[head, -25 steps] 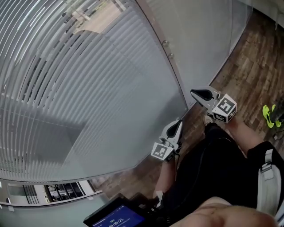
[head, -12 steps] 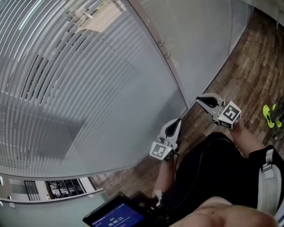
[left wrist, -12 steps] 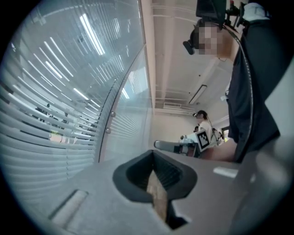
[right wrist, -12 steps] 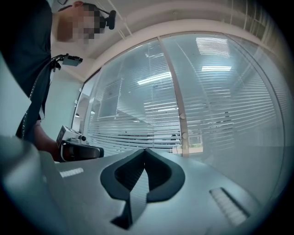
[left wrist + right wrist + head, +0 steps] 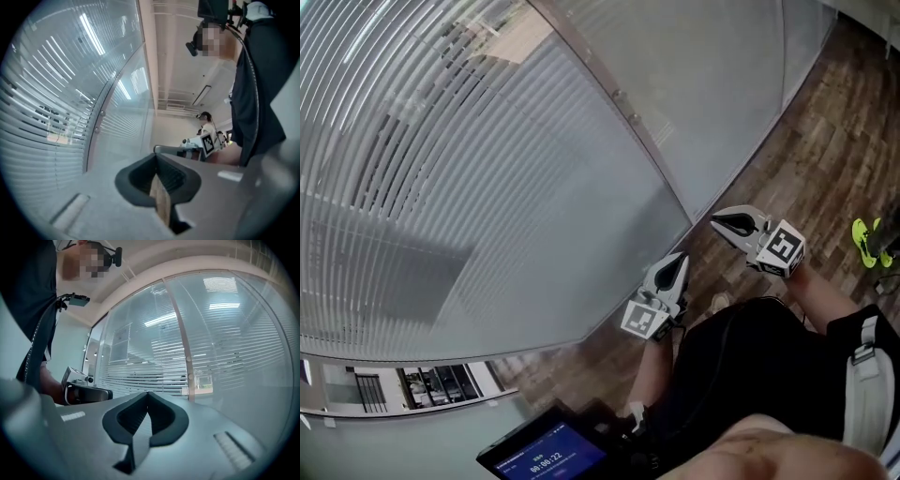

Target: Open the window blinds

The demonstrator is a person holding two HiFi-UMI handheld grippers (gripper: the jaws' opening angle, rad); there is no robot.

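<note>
The window blinds (image 5: 441,187) hang with their slats partly closed behind a curved glass wall, filling the left and top of the head view. They also show in the left gripper view (image 5: 42,117) and the right gripper view (image 5: 220,357). My left gripper (image 5: 678,265) is held level just short of the glass near its lower edge, jaws shut on nothing (image 5: 156,157). My right gripper (image 5: 719,221) is a little further right, also shut and empty (image 5: 148,394). Neither touches the glass or the blinds. No cord or wand is in view.
A metal post with round fittings (image 5: 628,112) divides the glass panels. Wood floor (image 5: 834,122) runs along the right. A yellow-green shoe (image 5: 865,242) lies at the right edge. A lit screen (image 5: 544,455) sits low in front of me. Another person (image 5: 205,117) stands far off.
Both grippers have been carried along the glass wall as I step. The right one now sits lower in the head view. Both jaws stay shut.
</note>
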